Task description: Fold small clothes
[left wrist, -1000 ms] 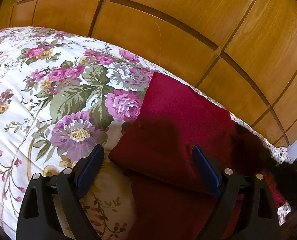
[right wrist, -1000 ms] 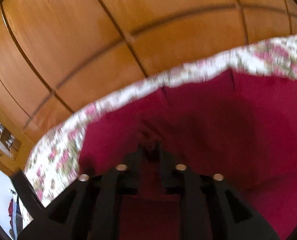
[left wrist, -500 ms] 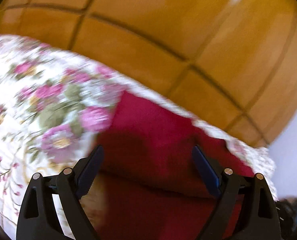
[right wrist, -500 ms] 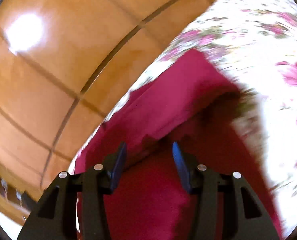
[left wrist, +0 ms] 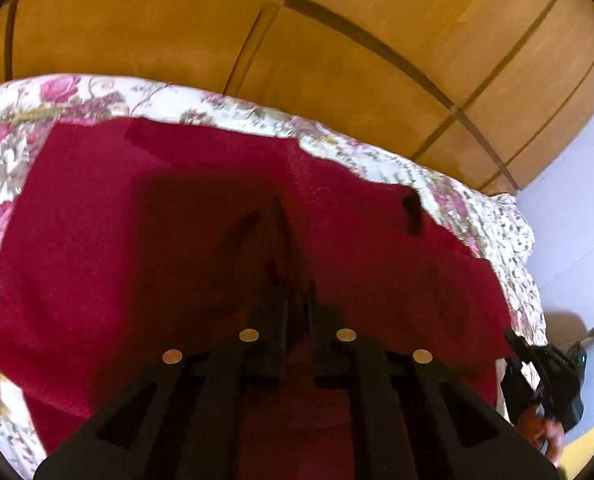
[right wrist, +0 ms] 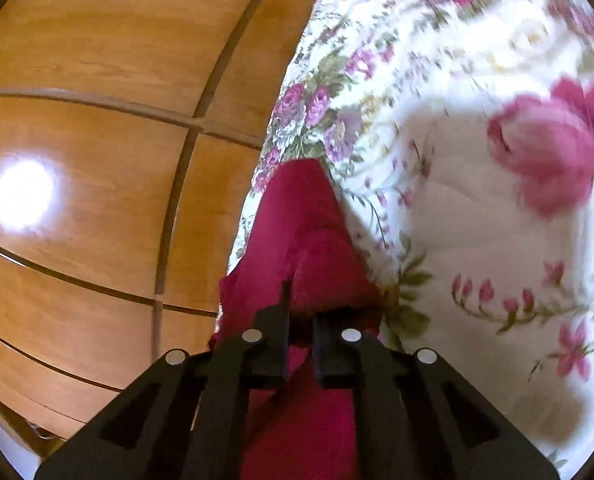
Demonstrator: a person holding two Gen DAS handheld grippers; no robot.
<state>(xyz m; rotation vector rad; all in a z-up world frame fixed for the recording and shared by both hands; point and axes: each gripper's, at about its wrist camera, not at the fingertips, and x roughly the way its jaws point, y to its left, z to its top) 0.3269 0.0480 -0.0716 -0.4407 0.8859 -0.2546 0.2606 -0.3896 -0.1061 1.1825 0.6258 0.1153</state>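
A dark red garment (left wrist: 145,232) lies spread on the floral bedspread (left wrist: 381,160), near its far edge. My left gripper (left wrist: 295,300) is shut on a raised ridge of the red cloth in the middle of it. In the right wrist view the red garment (right wrist: 297,232) runs as a narrow strip along the bed's edge, and my right gripper (right wrist: 299,320) is shut on its near end. The other gripper (left wrist: 545,376), held in a hand, shows at the right edge of the left wrist view.
A wooden panelled wardrobe (left wrist: 337,40) stands just behind the bed and fills the left of the right wrist view (right wrist: 97,160). A pale blue wall (left wrist: 577,200) is at the right. The bedspread (right wrist: 477,200) stretches to the right of the garment.
My left gripper was open over the cloth; it has closed on a fold of it. My right gripper opened half a second ago, swung along the bed's edge and shut on the garment again.
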